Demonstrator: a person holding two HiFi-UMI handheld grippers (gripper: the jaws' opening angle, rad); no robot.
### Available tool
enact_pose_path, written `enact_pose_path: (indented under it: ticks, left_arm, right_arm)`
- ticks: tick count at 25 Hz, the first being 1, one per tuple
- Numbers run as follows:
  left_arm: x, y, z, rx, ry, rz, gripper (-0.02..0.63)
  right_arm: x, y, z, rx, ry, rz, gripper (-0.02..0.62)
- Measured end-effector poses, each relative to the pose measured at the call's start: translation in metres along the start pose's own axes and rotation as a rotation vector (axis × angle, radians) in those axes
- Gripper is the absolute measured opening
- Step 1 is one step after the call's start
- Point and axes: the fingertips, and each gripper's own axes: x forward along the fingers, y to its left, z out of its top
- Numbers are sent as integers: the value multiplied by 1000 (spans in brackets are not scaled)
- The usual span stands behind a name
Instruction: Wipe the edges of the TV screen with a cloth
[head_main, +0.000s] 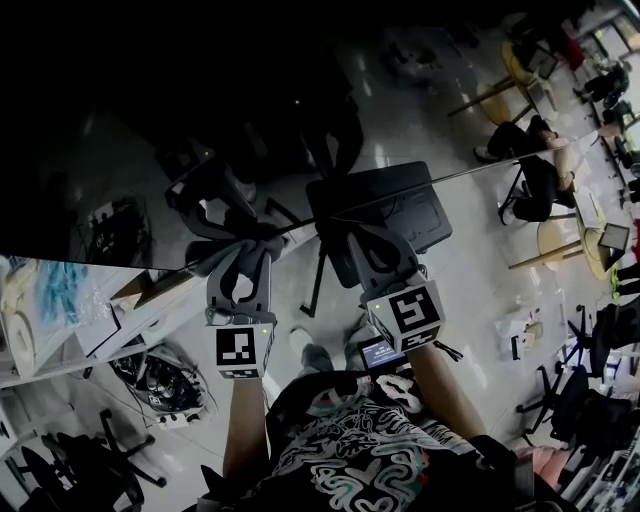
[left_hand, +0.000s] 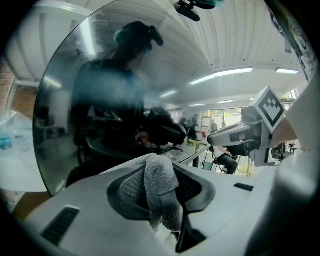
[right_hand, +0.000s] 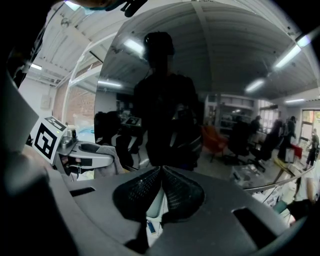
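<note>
A: Status, left first?

B: Left hand-held gripper (head_main: 248, 250) is clamped on a grey terry cloth (left_hand: 161, 187). Its own view shows the cloth folded over the jaw tips and hanging down between them. Head view only gives a dark lump at the lower edge of the TV screen (head_main: 140, 130); contact unclear.

A: Right?

B: Right hand-held gripper (right_hand: 161, 171) is clenched with nothing between the jaws, clear only in its own view. It sits near the left one, at the same edge. Screen is glossy black, mirroring the person and ceiling lights.
</note>
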Motion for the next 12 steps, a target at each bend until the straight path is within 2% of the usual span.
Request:
enact_pose_path:
  ticks: [12]
  left_arm:
    - [10, -14, 8, -22, -39, -10, 123]
  right_arm:
    - [-7, -14, -4, 12, 3, -12, 31]
